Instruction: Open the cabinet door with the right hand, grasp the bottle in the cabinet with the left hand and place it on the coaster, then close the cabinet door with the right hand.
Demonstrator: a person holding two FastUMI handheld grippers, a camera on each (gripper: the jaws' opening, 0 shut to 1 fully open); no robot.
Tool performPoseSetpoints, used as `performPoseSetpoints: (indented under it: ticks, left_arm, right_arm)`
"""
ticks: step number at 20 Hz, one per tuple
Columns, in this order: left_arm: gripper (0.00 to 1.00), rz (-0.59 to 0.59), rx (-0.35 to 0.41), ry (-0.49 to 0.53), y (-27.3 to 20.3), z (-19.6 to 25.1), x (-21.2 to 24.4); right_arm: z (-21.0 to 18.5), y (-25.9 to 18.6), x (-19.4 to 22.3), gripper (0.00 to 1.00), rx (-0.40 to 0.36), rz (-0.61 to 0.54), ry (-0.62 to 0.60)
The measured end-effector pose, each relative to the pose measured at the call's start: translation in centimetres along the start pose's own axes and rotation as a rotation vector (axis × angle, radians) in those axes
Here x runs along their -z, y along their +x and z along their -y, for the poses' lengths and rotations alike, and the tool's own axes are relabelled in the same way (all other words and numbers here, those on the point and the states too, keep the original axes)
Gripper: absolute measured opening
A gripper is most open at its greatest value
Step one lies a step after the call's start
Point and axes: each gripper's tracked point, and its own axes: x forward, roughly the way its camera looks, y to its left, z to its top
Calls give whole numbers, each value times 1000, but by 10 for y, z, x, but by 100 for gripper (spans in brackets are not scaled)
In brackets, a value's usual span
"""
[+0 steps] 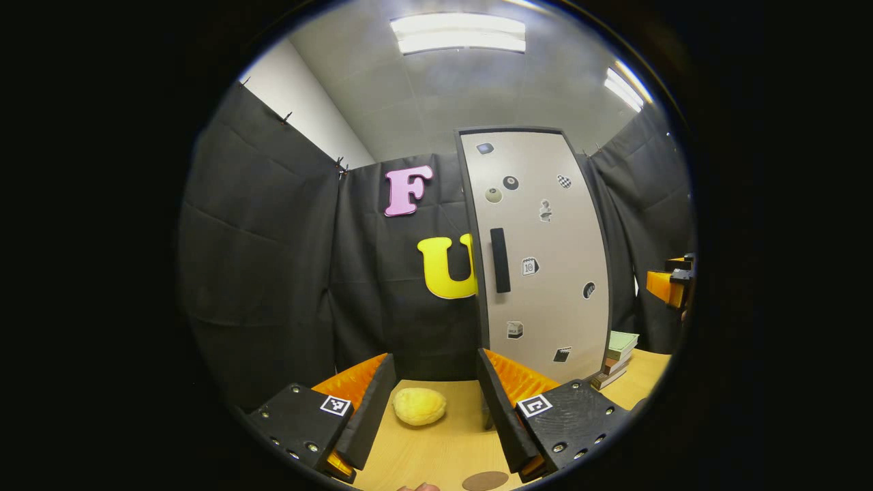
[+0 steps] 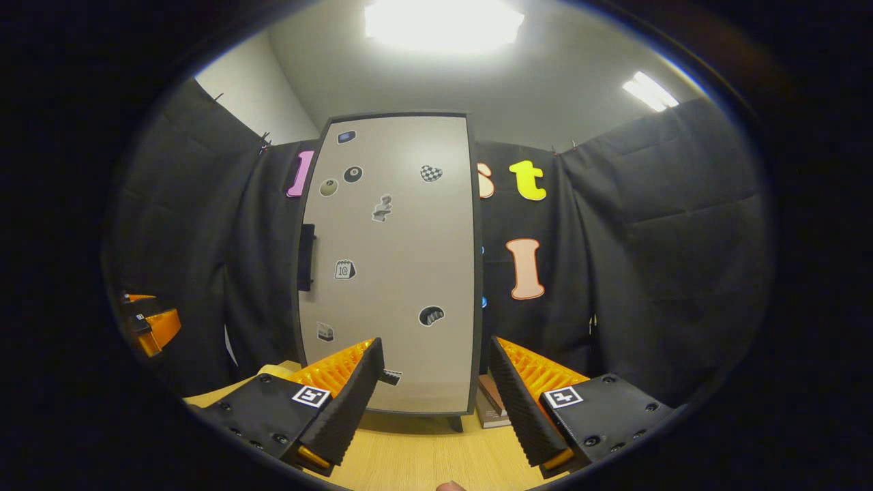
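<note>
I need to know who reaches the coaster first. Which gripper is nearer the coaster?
Left, as far as the views show. The left gripper hangs just behind the coaster on the table. The right gripper faces the cabinet door.

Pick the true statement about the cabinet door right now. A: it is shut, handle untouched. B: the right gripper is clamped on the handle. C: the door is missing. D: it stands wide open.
A: the cabinet door sits flush and closed, its handle free, with the right gripper open short of it.
</note>
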Motion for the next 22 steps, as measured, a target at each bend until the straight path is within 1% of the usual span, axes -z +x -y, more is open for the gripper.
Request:
performPoseSetpoints:
  ticks: [5,10,16,22]
  left_arm:
    - [70,-4,-49,9,-8,-29,2]
    - [70,-7,-118,27,-19,-65,4]
    - [70,-25,-203,48,-38,-111,11]
    - [70,-52,-295,51,-56,-159,24]
  right_arm:
    - [-25,20,-17,97,-51,8,-12]
    - [-60,45,-36,97,-119,23,-37]
    - [-109,73,-62,97,-193,61,-37]
    - [-155,101,-75,98,-237,63,-22]
